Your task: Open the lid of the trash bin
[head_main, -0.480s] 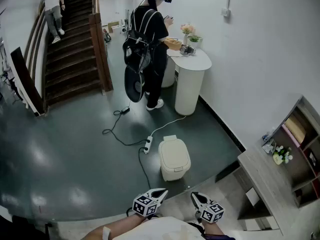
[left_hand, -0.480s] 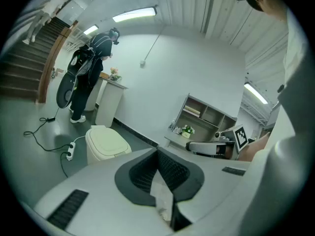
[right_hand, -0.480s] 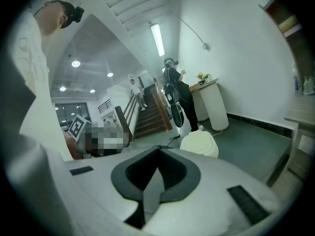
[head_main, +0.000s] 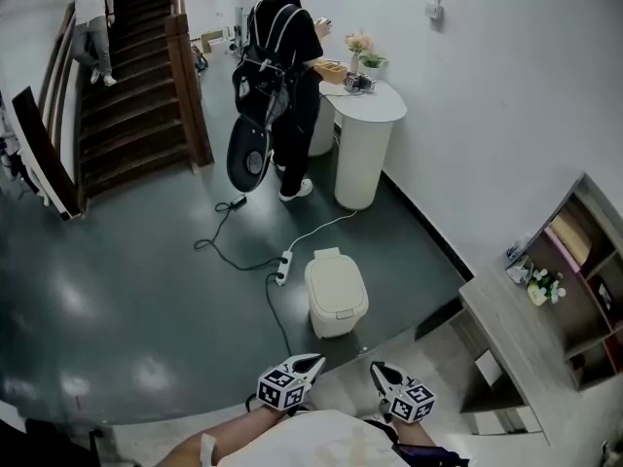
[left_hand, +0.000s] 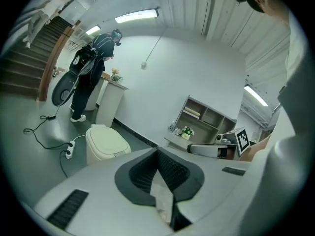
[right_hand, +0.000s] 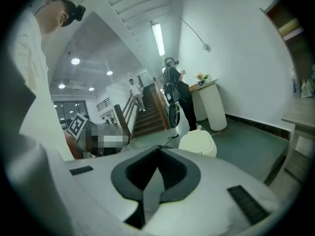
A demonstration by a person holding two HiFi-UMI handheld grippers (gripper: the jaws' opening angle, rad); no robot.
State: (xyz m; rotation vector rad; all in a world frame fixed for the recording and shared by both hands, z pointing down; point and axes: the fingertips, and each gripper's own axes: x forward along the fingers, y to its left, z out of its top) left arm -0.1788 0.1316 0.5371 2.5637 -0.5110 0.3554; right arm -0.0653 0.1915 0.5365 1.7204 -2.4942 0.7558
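Observation:
The cream trash bin [head_main: 336,295] stands on the dark floor with its lid down. It also shows in the left gripper view [left_hand: 106,142] and the right gripper view [right_hand: 199,142]. Both grippers hang low near my body, well short of the bin, tips pointing toward it. My left gripper [head_main: 313,361] is shut and holds nothing; its jaws meet at the tip [left_hand: 157,150]. My right gripper [head_main: 376,368] is likewise shut and empty [right_hand: 158,147]. Neither touches the bin.
A white power strip [head_main: 283,266] with trailing cables lies just left of the bin. Behind it, a person with a backpack [head_main: 282,66] stands at a white round counter [head_main: 365,144]. A staircase [head_main: 127,95] rises at far left; a wooden shelf unit [head_main: 526,329] stands at right.
The bin sits slightly higher and further left in the head view, so my viewpoint has shifted a little. The person on the stairs has climbed higher. Both grippers stay shut.

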